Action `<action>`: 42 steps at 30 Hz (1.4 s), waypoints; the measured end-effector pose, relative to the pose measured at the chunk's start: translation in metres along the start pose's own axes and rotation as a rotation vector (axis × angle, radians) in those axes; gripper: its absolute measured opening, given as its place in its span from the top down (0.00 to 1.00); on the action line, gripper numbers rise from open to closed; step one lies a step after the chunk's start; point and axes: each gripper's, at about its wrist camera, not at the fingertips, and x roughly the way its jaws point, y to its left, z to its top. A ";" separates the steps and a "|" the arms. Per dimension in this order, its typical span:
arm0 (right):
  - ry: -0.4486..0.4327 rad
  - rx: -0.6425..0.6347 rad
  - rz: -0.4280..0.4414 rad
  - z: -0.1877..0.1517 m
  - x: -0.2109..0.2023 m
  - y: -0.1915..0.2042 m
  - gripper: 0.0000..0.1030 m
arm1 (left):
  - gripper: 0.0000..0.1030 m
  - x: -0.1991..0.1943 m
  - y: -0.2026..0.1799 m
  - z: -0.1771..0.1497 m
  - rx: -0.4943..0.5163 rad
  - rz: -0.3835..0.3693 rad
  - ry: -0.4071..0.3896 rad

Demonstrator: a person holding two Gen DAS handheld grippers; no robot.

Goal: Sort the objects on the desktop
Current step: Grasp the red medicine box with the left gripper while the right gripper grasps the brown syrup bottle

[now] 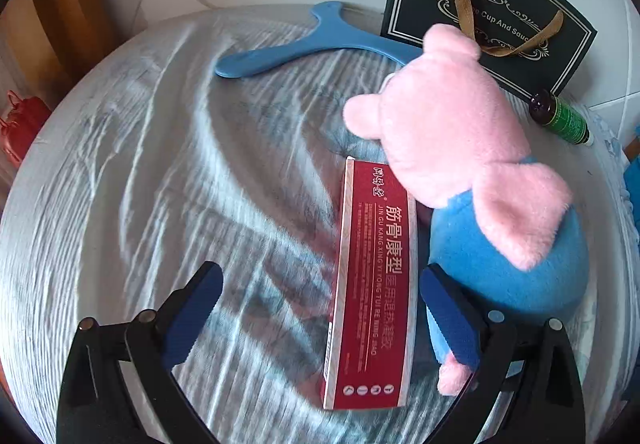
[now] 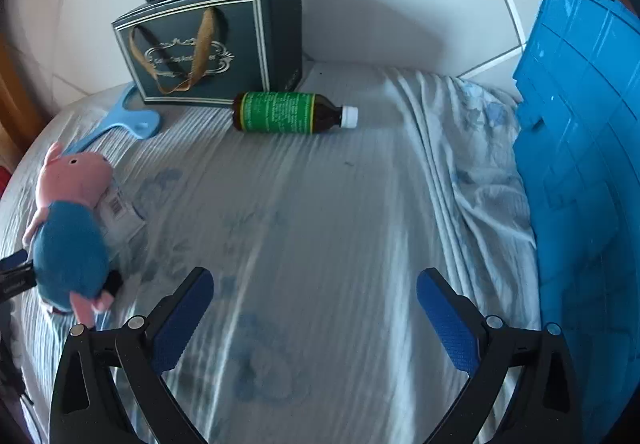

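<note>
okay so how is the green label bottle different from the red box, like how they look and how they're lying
The bottle is round, dark, with a green label and white cap; the red box is flat-sided with white print. The bottle lies alone by the gift bag; the box lies against the plush pig. Both rest lengthwise on the cloth.

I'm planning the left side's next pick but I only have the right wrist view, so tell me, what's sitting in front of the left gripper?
Observer: A red box lies flat between the fingers of the open left gripper, not gripped.
Operator: Is the pig toy touching it?
Observer: Yes, the plush pig leans over the box's far end.
Operator: Anything farther out?
Observer: A blue hanger lies flat on the sheet, reaching toward the dark gift bag.
</note>
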 end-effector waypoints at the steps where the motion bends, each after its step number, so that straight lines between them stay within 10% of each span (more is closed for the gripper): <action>1: -0.003 0.004 0.003 0.010 0.008 -0.004 0.00 | 0.03 0.005 0.000 0.003 -0.005 -0.015 0.013; 17: 0.092 0.187 -0.101 0.165 0.145 -0.069 0.16 | 0.02 0.022 -0.015 0.017 0.053 -0.065 0.064; 22: 0.215 0.149 -0.052 0.152 0.166 -0.051 0.31 | 0.02 0.034 0.001 0.021 0.048 0.025 0.089; 31: 0.218 0.024 0.080 0.083 0.112 0.018 0.21 | 0.09 0.016 0.021 0.011 0.040 0.074 0.090; 37: 0.155 -0.002 0.135 0.101 0.093 0.048 0.21 | 0.53 0.014 0.027 0.013 -0.009 0.086 0.091; 42: 0.181 -0.052 0.180 0.113 0.109 0.086 0.21 | 0.57 0.012 0.046 0.016 -0.030 0.105 0.088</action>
